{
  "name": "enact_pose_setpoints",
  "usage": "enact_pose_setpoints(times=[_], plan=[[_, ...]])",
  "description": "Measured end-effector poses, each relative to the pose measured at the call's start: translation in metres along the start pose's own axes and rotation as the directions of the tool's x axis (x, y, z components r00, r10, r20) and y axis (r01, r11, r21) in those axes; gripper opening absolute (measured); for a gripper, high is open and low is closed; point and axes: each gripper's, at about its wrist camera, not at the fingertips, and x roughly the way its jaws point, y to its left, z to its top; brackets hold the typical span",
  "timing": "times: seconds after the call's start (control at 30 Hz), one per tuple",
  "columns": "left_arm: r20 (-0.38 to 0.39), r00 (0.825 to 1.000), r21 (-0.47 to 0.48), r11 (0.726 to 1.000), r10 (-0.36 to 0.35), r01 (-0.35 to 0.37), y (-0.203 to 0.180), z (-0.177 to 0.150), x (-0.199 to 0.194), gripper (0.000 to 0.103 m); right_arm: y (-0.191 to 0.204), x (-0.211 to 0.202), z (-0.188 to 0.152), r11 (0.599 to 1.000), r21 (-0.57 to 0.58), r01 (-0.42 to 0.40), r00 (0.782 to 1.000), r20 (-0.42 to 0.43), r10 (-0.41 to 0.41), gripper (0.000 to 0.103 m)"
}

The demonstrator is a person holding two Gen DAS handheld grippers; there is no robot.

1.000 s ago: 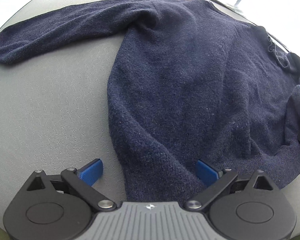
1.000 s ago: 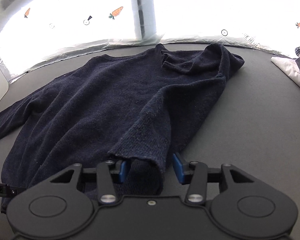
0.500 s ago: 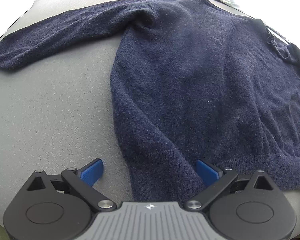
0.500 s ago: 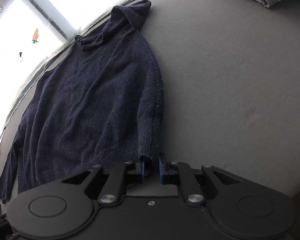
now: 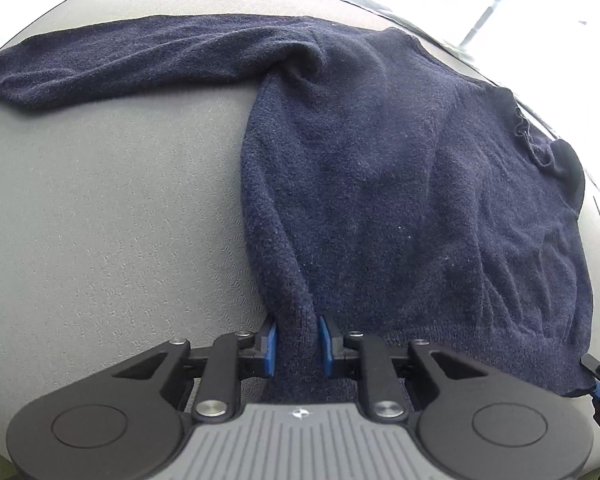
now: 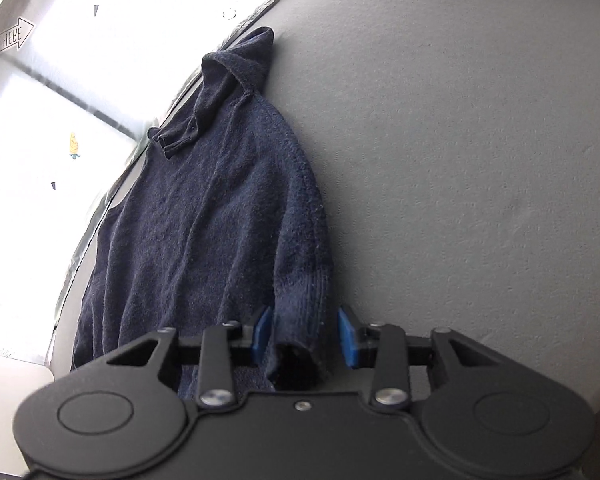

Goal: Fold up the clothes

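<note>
Fuzzy navy knit sweater on pebbled grey table — left claw pinches its hem corner; right claw spread around the ribbed hem.

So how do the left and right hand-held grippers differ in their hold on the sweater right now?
The left hand-held gripper has its blue pads pressed tight on a bunched hem corner of the dark navy knitted sweater; the right hand-held gripper stands wider, with a gap showing beside the ribbed hem between its pads. The left looks along the side running to the outstretched sleeve; the right looks along the opposite side. Both sit at the hem, over the grey table.
</note>
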Motion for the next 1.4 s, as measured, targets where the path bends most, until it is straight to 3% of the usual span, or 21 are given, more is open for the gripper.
enact_pose_setpoints(times=[0.1,0.23,0.43,0.53,0.6,0.63,0.73,0.8,0.83,0.87,0.93,1.03,1.2,1.3,1.4], plan=[[0.001,1.000,-0.024,1.000,-0.010,0.010,0.001,0.000,-0.003,0.008,-0.002,-0.007,0.000,0.999,-0.047,0.021,1.000,0.007,-0.021,0.007],[-0.008,1.000,0.000,1.000,-0.009,0.009,0.001,-0.002,-0.014,0.007,-0.007,-0.024,-0.002,0.995,-0.087,0.041,0.999,0.008,-0.040,0.007],[-0.083,0.996,-0.039,0.999,-0.020,0.016,0.007,-0.006,-0.003,0.008,-0.010,-0.022,-0.002,0.984,-0.145,0.099,0.994,-0.041,-0.106,0.007],[-0.079,0.996,-0.049,0.999,-0.027,0.023,0.010,-0.001,-0.003,0.015,-0.007,-0.014,0.001,0.975,-0.177,0.136,0.986,-0.066,-0.150,0.008],[-0.077,0.996,-0.064,0.998,-0.033,0.028,0.013,0.001,-0.003,0.023,0.005,-0.015,0.003,0.953,-0.230,0.197,0.978,-0.014,-0.206,0.010],[-0.079,0.996,-0.080,0.996,-0.039,0.032,0.016,0.001,-0.004,0.026,0.011,-0.015,0.004,0.939,-0.254,0.230,0.972,0.015,-0.234,0.013],[-0.060,0.995,-0.141,0.988,-0.075,0.066,0.028,0.003,-0.012,0.047,0.030,-0.017,0.007,0.895,-0.315,0.317,0.948,0.114,-0.296,0.062],[-0.028,0.995,-0.176,0.980,-0.099,0.093,0.036,0.005,-0.021,0.062,0.042,-0.020,0.011,0.871,-0.340,0.355,0.933,0.194,-0.304,0.066],[-0.008,0.996,-0.175,0.981,-0.087,0.084,0.037,0.007,-0.024,0.063,0.048,-0.022,0.013,0.859,-0.351,0.374,0.923,0.234,-0.307,0.070],[0.014,0.998,-0.171,0.983,-0.068,0.069,0.038,0.010,-0.028,0.066,0.055,-0.023,0.015,0.846,-0.361,0.394,0.911,0.273,-0.308,0.081],[0.052,0.998,-0.165,0.985,-0.032,0.040,0.044,0.016,-0.036,0.072,0.070,-0.016,0.013,0.841,-0.390,0.375,0.917,0.290,-0.274,0.096],[0.086,0.996,-0.181,0.983,-0.021,0.037,0.059,0.022,-0.045,0.080,0.096,0.003,0.003,0.826,-0.460,0.324,0.941,0.243,-0.234,0.098],[0.116,0.992,-0.241,0.970,0.047,-0.017,0.099,0.038,-0.053,0.085,0.141,0.040,-0.023,0.770,-0.572,0.282,0.959,0.195,-0.206,0.102],[0.126,0.986,-0.294,0.953,0.111,-0.069,0.126,0.047,-0.056,0.085,0.163,0.065,-0.038,0.749,-0.607,0.265,0.964,0.196,-0.182,0.102],[0.184,0.972,-0.358,0.931,0.147,-0.073,0.156,0.060,-0.058,0.086,0.181,0.085,-0.051,0.733,-0.625,0.269,0.962,0.214,-0.171,0.102]])
